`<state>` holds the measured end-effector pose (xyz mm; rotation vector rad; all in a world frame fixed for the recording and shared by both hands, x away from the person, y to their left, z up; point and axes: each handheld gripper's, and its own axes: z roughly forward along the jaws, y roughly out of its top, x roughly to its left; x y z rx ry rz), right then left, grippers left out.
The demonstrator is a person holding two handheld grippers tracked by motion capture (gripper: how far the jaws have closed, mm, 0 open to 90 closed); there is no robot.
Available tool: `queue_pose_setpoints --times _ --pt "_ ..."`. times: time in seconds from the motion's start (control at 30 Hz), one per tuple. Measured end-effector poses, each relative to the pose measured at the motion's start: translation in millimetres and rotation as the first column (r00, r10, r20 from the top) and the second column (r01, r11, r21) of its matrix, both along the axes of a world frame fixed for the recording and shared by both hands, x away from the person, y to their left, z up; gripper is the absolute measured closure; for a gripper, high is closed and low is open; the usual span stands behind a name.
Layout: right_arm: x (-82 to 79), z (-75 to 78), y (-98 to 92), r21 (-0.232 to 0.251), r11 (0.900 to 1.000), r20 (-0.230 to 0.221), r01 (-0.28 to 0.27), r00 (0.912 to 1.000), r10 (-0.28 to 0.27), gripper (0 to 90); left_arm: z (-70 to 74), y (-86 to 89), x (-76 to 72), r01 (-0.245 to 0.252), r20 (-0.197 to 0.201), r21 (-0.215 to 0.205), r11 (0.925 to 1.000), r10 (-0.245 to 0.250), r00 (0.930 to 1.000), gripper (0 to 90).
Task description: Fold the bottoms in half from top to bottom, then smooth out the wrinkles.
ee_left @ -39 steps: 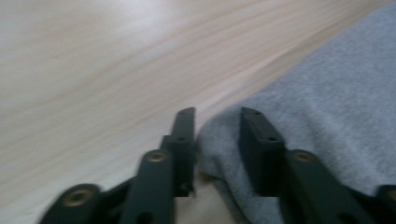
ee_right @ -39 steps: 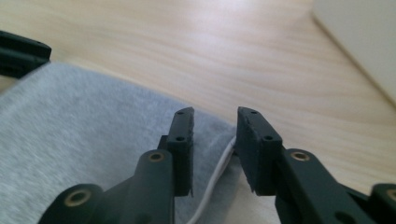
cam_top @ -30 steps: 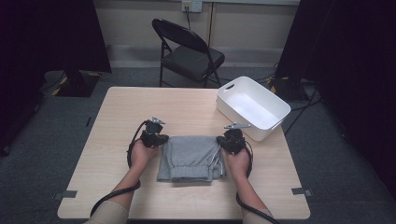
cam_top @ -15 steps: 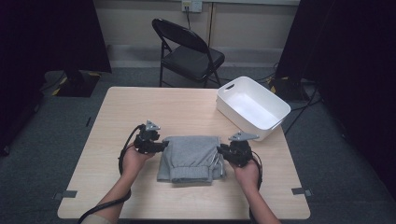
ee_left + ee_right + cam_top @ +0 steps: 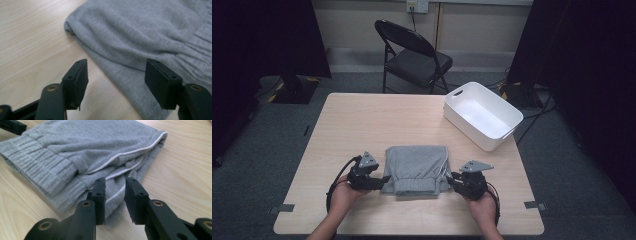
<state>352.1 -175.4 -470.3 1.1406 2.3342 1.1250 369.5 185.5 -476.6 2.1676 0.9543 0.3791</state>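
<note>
Fingers [image 5: 76,80] of left gripper [image 5: 379,181] spread wide, just been opening; near-left edge of folded grey fleece garment w/ ribbed waistband [image 5: 417,170] lies betw. them, cloth not pinched, one jaw over bare wood, other over fabric. Held low at garment's left side, person's left hand [image 5: 343,196] behind it, black cable looping back toward forearm.

Garment: flat on light wooden table [image 5: 362,120], near front edge, roughly mid-width, folded to squarish pad; ribbed band along near side, white piping at right edge.

Right gripper [image 5: 454,180]: jaws parted only a little, just been opening too; in right gripper view, narrow gap sits at garment's right edge w/ piping and layered folds just ahead, pads not pressing cloth. Grey three-cornered plate on top; right hand [image 5: 482,207] behind. Tip of left gripper seen at top-left corner of that view.

Further right & back: white rectangular plastic bin w/ cut-out handles [image 5: 482,117] at table's far-right corner, well apart from garment. Black folding metal chair [image 5: 414,57] beyond far edge.
</note>
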Motion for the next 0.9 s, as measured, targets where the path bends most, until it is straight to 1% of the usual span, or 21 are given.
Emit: queue_pose_setpoints --times 0.1,0.13,0.17,0.23,0.3,0.37,0.43,0.5,0.57,0.6,0.63,0.67,0.7,0.73,0.77,0.83,0.9 --pt "-0.5 -2.3 -2.5 0.010 1.000 -0.010 0.011 0.9999 -0.011 68.1 -1.7 -0.3 -2.3 0.006 -0.009 -0.015 0.9999 -0.006 0.9999 32.1" --pt "-0.3 -2.9 -3.2 0.009 1.000 -0.011 0.008 0.9999 -0.008 68.1 -1.8 0.1 -2.9 0.004 -0.003 -0.013 0.9999 -0.004 1.0000 32.0" --pt "-0.6 -3.6 -3.7 0.010 1.000 -0.011 0.015 0.9998 -0.015 68.1 -2.4 -0.3 -3.6 0.005 -0.012 -0.023 0.9997 -0.006 0.9999 31.8" --pt "-0.4 -5.2 -4.7 0.020 1.000 -0.014 0.015 0.9998 -0.015 68.1 -3.2 -1.1 -5.6 0.007 -0.003 -0.019 0.9998 -0.007 1.0000 31.8" --pt "0.1 -6.1 -5.6 0.016 1.000 -0.013 0.018 0.9998 -0.018 68.0 -3.7 -1.9 -7.6 0.019 -0.009 -0.024 0.9995 -0.019 0.9998 31.8" --pt "0.8 -5.6 -6.7 0.031 0.999 -0.011 0.020 0.9997 -0.020 68.1 -4.7 -2.8 -9.0 0.025 -0.005 -0.015 0.9996 -0.026 0.9997 31.8" --pt "0.5 -5.1 -7.0 0.037 0.999 -0.012 0.013 0.9998 -0.013 68.4 -6.2 -3.1 -9.2 0.015 0.000 -0.011 0.9998 -0.015 0.9999 31.3" --pt "0.2 -5.6 -7.1 0.039 0.999 -0.015 0.015 0.9998 -0.015 68.4 -6.9 -3.8 -8.9 0.016 -0.012 -0.017 0.9997 -0.017 0.9998 32.3" --pt "0.7 -6.6 -7.2 0.052 0.998 -0.026 0.016 0.9996 -0.015 68.4 -7.5 -6.0 -10.0 0.018 -0.003 -0.009 0.9998 -0.018 0.9998 33.0" --pt "0.5 -6.8 -6.7 0.044 0.999 -0.023 0.017 0.9996 -0.016 68.4 -7.7 -7.5 -10.5 0.022 -0.018 -0.019 0.9996 -0.022 0.9996 35.0" --pt "0.4 -6.9 -6.3 0.034 0.999 -0.021 0.018 0.9996 -0.018 68.3 -8.0 -9.3 -11.4 0.028 -0.020 -0.010 0.9996 -0.028 0.9994 38.0" --pt "0.5 -7.2 -6.4 0.033 0.999 -0.022 0.020 0.9996 -0.019 68.4 -8.6 -11.2 -12.4 0.033 -0.008 0.012 0.9994 -0.033 0.9994 38.1" --pt "0.6 -7.3 -6.8 0.036 0.999 -0.022 0.021 0.9996 -0.020 68.8 -9.1 -13.1 -13.6 0.038 -0.014 0.020 0.9991 -0.038 0.9992 39.1" --pt "0.5 -7.2 -7.0 0.030 0.999 -0.021 0.021 0.9996 -0.020 69.3 -9.4 -14.1 -14.1 0.040 -0.025 0.020 0.9990 -0.040 0.9989 44.4" --pt "0.5 -7.0 -7.5 0.028 0.999 -0.023 0.020 0.9995 -0.020 69.8 -9.4 -14.1 -14.1 0.040 -0.025 0.020 0.9990 -0.040 0.9989 45.9" --pt "0.7 -6.9 -8.0 0.040 0.999 -0.025 0.024 0.9994 -0.023 70.0 -9.3 -16.2 -15.8 0.039 -0.030 0.033 0.9987 -0.038 0.9988 46.0" --pt "0.9 -7.7 -7.1 0.044 0.999 -0.034 0.021 0.9992 -0.020 69.9 -8.7 -16.6 -17.1 0.035 -0.037 0.033 0.9988 -0.034 0.9987 46.0"
